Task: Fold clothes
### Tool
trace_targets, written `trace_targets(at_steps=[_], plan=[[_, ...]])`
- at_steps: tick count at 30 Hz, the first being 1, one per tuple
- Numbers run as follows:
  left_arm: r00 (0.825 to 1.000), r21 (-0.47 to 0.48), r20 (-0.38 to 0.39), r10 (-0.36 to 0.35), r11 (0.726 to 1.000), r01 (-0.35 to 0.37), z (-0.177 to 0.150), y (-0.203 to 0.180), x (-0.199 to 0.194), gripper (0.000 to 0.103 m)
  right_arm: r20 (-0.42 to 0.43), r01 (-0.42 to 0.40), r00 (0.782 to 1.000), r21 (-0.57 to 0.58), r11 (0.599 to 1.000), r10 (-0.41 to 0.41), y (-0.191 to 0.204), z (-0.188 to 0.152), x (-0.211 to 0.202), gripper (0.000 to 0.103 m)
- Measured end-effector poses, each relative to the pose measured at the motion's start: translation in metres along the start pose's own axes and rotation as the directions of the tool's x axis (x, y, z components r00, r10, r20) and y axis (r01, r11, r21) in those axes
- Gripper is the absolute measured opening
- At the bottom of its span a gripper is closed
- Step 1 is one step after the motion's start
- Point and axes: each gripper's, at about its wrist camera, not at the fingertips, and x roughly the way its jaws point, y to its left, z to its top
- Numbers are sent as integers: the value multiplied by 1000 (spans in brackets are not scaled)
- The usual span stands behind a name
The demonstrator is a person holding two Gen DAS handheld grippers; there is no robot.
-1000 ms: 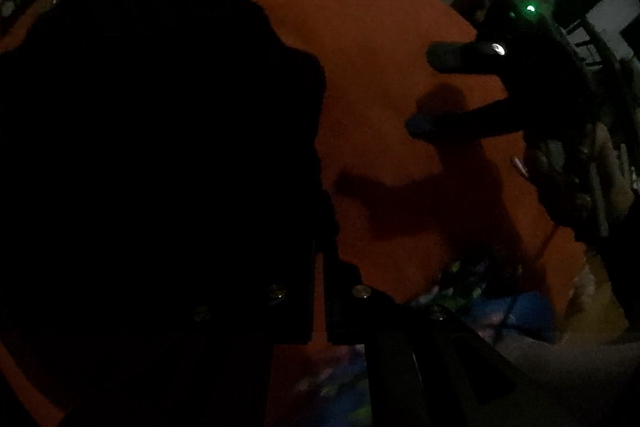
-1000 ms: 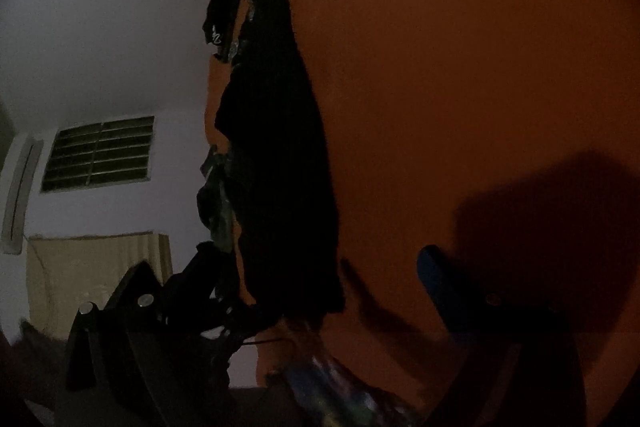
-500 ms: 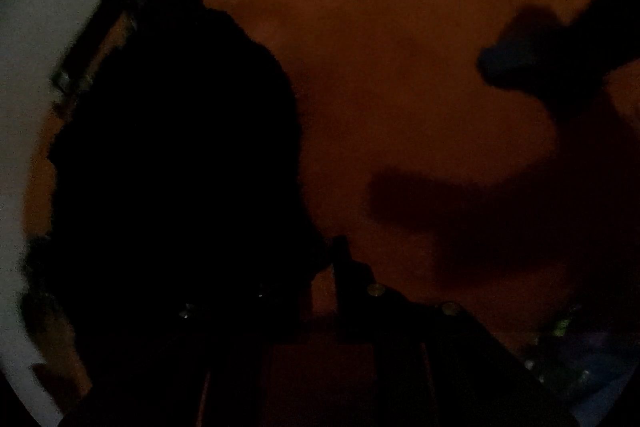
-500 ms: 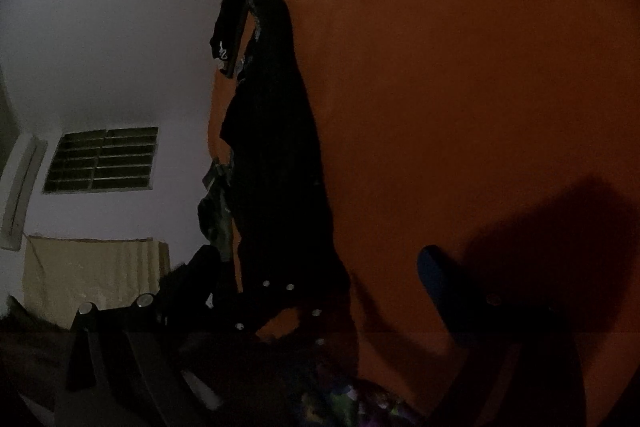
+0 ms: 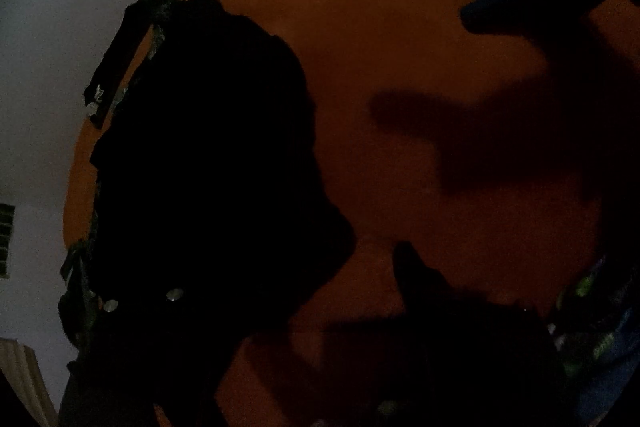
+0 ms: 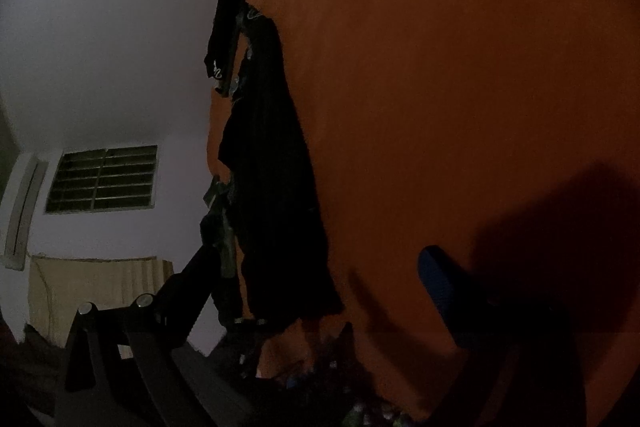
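On my left wrist view, my left gripper (image 5: 288, 291) has its jaws opening, nothing clearly pinched between them, and the dark garment (image 5: 208, 155) lies bunched on the orange cover (image 5: 400, 27) by its wall-side edge. Over to the right wrist view: my right gripper (image 6: 320, 267) is spread wide and empty above bare orange, the same garment (image 6: 276, 187) sits off to its left, so I judge the fold barely started, with smoothing and folding left.

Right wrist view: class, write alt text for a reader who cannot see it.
A black garment lies along the left edge of an orange sheet in dim light. The right gripper stands open and empty in the foreground; a white wall with a barred window is behind.
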Motion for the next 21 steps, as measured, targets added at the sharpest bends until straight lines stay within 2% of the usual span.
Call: trace_targets(at_steps=[4, 9, 11, 14, 17, 19, 21], plan=[[1000, 27, -3, -7, 1000, 7, -3, -1, 7, 78, 6, 20, 1000, -2, 1000, -20, 1, 0, 4, 99], [996, 70, 76, 41, 996, -46, -6, 0, 2, 78, 13, 22, 1000, 1, 1000, -22, 1, -2, 3, 99], [997, 67, 66, 50, 996, -54, -3, 0, 12, 79, 16, 19, 1000, 4, 1000, -19, 0, -2, 3, 99], [998, 53, 47, 51, 997, -54, 6, 1, 20, 92, 17, 18, 1000, 8, 1000, -18, -1, -3, 4, 99], [997, 52, 44, 65, 996, -67, 11, 2, 22, 93, 15, 18, 1000, 8, 1000, -18, -1, -2, 4, 99], [999, 39, 43, 26, 999, -27, 28, 2, 19, 94, 16, 16, 1000, 10, 1000, -16, -2, -2, 4, 99], [998, 1, 41, -43, 999, 43, 32, 16, 18, 93, 15, 16, 1000, 11, 1000, -16, -2, -2, 4, 99]])
